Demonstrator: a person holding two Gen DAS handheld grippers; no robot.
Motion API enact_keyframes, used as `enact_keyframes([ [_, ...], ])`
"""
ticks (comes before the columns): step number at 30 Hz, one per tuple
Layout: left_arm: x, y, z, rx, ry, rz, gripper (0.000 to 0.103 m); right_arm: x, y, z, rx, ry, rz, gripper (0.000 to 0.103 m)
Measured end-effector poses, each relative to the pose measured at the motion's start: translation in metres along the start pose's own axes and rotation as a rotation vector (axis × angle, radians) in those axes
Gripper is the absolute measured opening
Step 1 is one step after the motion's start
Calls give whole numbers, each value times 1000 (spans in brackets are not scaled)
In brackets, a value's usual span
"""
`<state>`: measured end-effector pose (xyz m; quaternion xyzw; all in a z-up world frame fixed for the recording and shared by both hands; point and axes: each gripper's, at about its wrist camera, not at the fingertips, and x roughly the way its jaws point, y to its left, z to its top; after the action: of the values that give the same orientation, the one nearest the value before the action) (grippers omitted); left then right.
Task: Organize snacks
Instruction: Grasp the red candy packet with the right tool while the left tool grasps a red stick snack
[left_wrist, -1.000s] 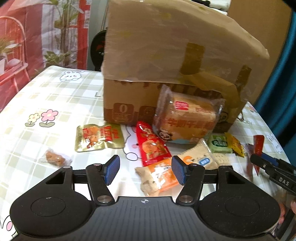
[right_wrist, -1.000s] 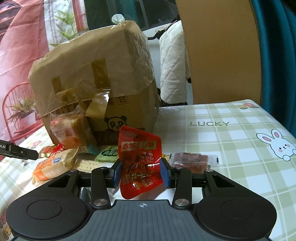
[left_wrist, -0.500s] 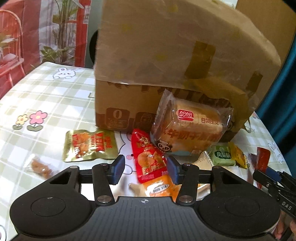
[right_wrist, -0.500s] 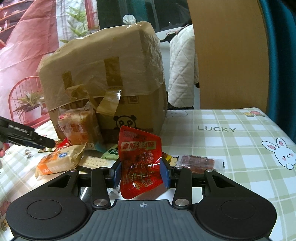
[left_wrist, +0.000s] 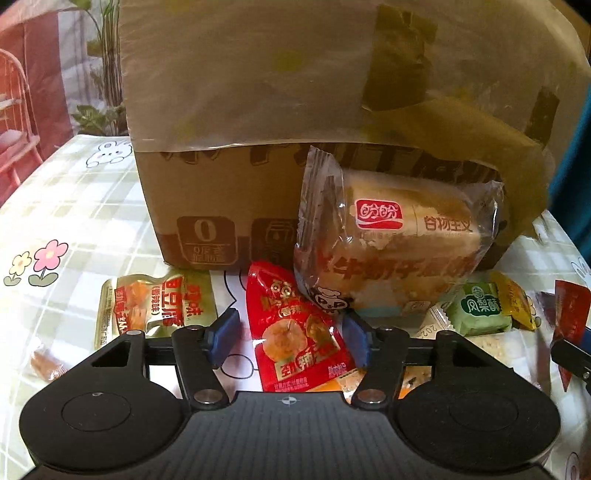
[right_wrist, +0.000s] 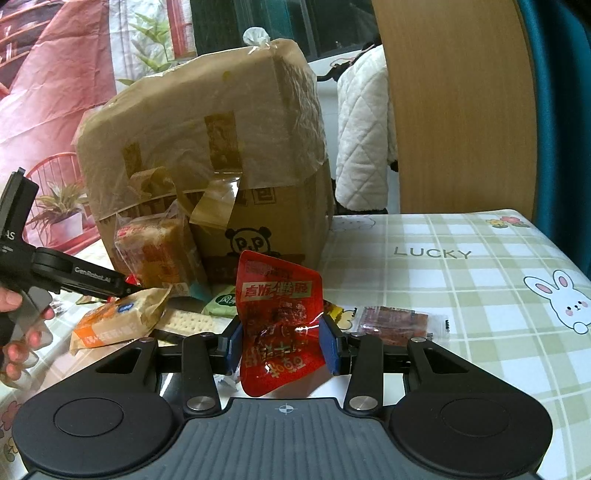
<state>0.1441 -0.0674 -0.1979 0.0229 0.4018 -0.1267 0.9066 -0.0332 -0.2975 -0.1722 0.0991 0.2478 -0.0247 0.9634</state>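
In the left wrist view my left gripper (left_wrist: 290, 336) hangs low over the table, its jaws opening. A red snack pouch (left_wrist: 280, 291) lies flat between them, with the left pad (left_wrist: 221, 334) clear of it. Just behind, a clear-wrapped bread pack (left_wrist: 391, 243) leans against the taped cardboard box (left_wrist: 258, 110). In the right wrist view my right gripper (right_wrist: 281, 345) is shut on another red pouch (right_wrist: 277, 295), which stands upright and crumpled between the blue pads.
A gold pouch (left_wrist: 155, 310) and a small wrapped candy (left_wrist: 46, 363) lie left of the left gripper, a green pastry pack (left_wrist: 478, 310) to its right. An orange cracker pack (right_wrist: 118, 321) and a dark flat packet (right_wrist: 393, 319) lie on the checked tablecloth (right_wrist: 461, 288).
My left gripper has moved forward and down toward the box, so the flat red pouch now lies between its jaws, which narrowed and widened again. The right gripper kept still with its pouch.
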Motion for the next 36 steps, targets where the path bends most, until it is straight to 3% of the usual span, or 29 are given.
enact_keyframes([
  [2,-3,0,-2,14,-10,8,41,0,1,0,0,1,0,39],
  [5,-13,9,-5,-15,-22,-40,32,0,1,0,0,4,0,39],
  [13,-52,14,-21,4,-90,-77,13,3,2,0,-7,11,-4,39],
  [24,-60,4,-26,91,-87,-56,13,3,0,2,-6,15,-6,39],
  [36,-40,-3,-22,79,-66,-54,24,4,-1,2,-6,21,3,39],
])
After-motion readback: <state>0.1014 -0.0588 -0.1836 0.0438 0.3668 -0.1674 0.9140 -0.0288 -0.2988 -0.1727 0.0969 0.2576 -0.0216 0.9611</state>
